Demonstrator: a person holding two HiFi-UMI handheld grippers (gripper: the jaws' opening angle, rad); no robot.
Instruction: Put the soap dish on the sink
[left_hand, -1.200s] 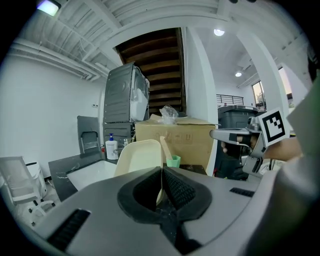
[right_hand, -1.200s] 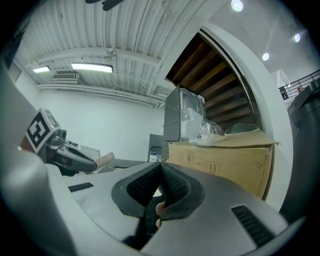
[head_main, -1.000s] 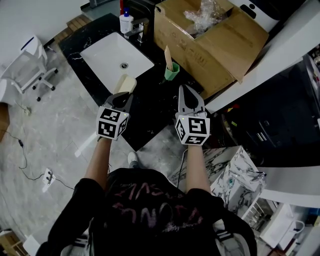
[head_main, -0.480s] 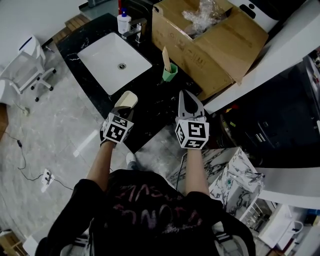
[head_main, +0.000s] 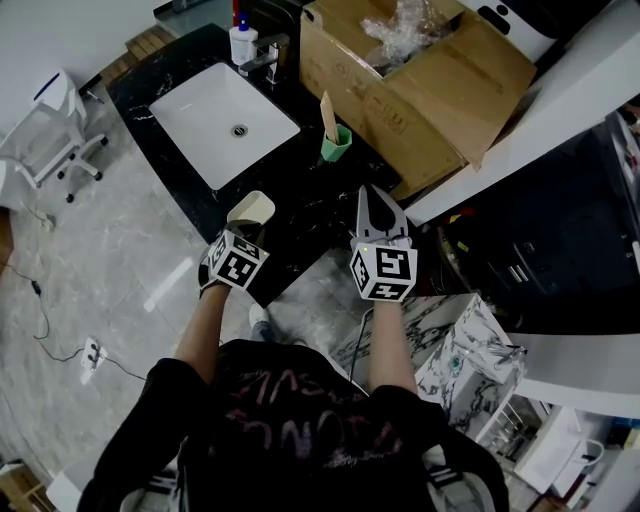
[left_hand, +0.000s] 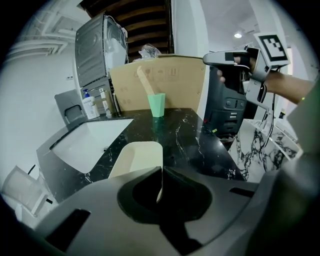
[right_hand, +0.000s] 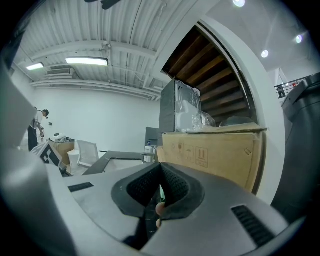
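A cream soap dish (head_main: 250, 208) is held by its edge in my left gripper (head_main: 244, 224), over the near corner of the black marble counter (head_main: 300, 215). In the left gripper view the jaws are shut on the right rim of the soap dish (left_hand: 137, 157). The white sink (head_main: 222, 120) lies further ahead to the left, and the sink (left_hand: 90, 142) is empty. My right gripper (head_main: 373, 195) hangs shut over the counter's right edge with nothing in it. Its closed tips (right_hand: 160, 172) meet in the right gripper view.
A green cup (head_main: 336, 145) holding a wooden stick stands on the counter right of the sink. A large open cardboard box (head_main: 420, 80) fills the back right. A soap bottle (head_main: 240, 42) and faucet (head_main: 268, 55) are behind the sink. A white chair (head_main: 50, 130) stands at left.
My left gripper has drawn back toward the person with the soap dish, away from the sink and nearer the counter's front corner. The right gripper has hardly moved.
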